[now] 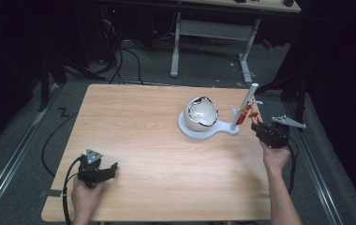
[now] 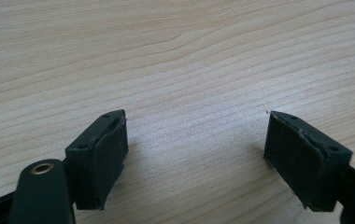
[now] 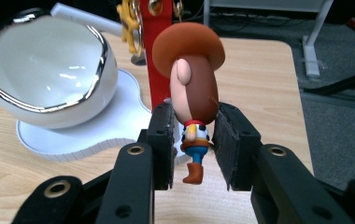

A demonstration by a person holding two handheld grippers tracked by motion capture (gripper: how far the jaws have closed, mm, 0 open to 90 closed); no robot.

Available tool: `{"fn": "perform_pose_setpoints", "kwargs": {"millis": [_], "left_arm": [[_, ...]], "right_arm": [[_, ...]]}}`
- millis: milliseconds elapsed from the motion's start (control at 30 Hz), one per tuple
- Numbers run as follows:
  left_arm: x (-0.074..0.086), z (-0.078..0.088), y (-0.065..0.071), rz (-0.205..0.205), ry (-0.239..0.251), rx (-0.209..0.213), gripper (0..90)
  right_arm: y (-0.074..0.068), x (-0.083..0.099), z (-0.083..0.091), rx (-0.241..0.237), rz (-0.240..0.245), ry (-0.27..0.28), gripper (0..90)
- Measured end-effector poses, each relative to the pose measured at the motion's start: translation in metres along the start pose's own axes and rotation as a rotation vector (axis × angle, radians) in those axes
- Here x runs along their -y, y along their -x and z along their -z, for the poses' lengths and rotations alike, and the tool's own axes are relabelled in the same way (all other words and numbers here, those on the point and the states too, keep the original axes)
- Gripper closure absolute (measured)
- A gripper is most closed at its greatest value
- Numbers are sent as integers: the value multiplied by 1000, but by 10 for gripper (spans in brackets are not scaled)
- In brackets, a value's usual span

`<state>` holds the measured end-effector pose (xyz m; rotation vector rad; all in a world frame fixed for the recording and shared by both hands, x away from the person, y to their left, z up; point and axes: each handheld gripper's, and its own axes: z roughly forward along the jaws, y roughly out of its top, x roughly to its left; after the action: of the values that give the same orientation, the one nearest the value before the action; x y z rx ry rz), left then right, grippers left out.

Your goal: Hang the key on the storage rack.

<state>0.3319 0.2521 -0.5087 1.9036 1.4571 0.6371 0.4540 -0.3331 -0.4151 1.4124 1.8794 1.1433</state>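
At the table's (image 1: 134,140) far right edge sits the white stand (image 1: 207,130): egg-shaped bowl (image 1: 201,112) on its base, upright post (image 1: 244,107) just beside it. Right gripper (image 3: 193,140) is clamped on the cowboy figure keychain (image 3: 192,84), long axis vertical, its red strap (image 3: 160,56) running up toward the post's pegs, directly ahead. Left gripper (image 2: 195,149) rests well apart at the near left, jaws wide, empty.
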Motion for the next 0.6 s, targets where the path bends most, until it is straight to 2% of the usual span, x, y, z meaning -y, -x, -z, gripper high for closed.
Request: {"fn": "perform_pose_setpoints", "kwargs": {"millis": [333, 600], "left_arm": [[0, 0, 0, 0, 0, 0, 220], [0, 0, 0, 0, 0, 0, 220]], "right_arm": [[-2, 7, -7, -8, -13, -7, 677], [-5, 10, -6, 4, 4, 0, 660]]}}
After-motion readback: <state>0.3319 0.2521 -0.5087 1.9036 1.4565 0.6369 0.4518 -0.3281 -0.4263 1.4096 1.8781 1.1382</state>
